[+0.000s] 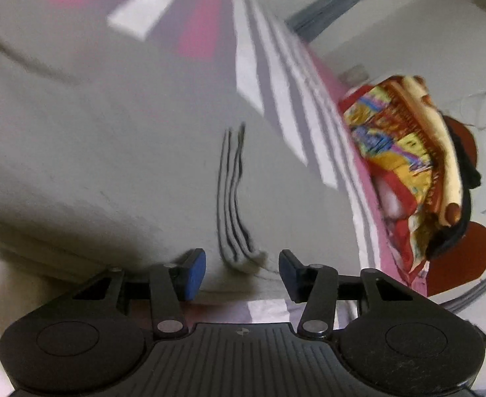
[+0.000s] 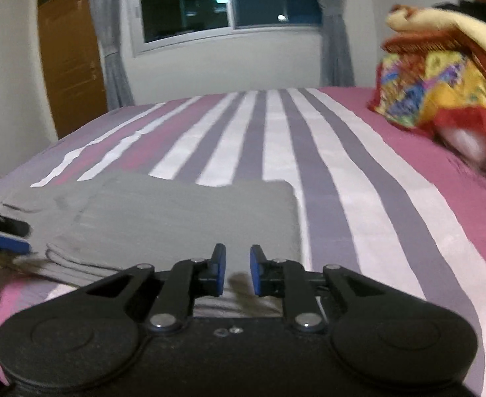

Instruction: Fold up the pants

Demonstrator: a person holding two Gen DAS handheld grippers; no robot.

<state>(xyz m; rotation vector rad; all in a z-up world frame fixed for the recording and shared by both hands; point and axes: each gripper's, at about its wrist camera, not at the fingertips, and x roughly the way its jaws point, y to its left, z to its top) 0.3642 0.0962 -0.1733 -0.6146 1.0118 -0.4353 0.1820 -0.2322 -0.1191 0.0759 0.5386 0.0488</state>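
Right wrist: folded pants (image 2: pixel 190 218) at bed (image 2: pixel 392 198) edge; both jaws apart.

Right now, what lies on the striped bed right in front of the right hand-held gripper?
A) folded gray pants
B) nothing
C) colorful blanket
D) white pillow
A: in the right wrist view the folded gray pants lie flat on the striped bed just ahead of the open right hand-held gripper; the colorful blanket sits far off to the right.
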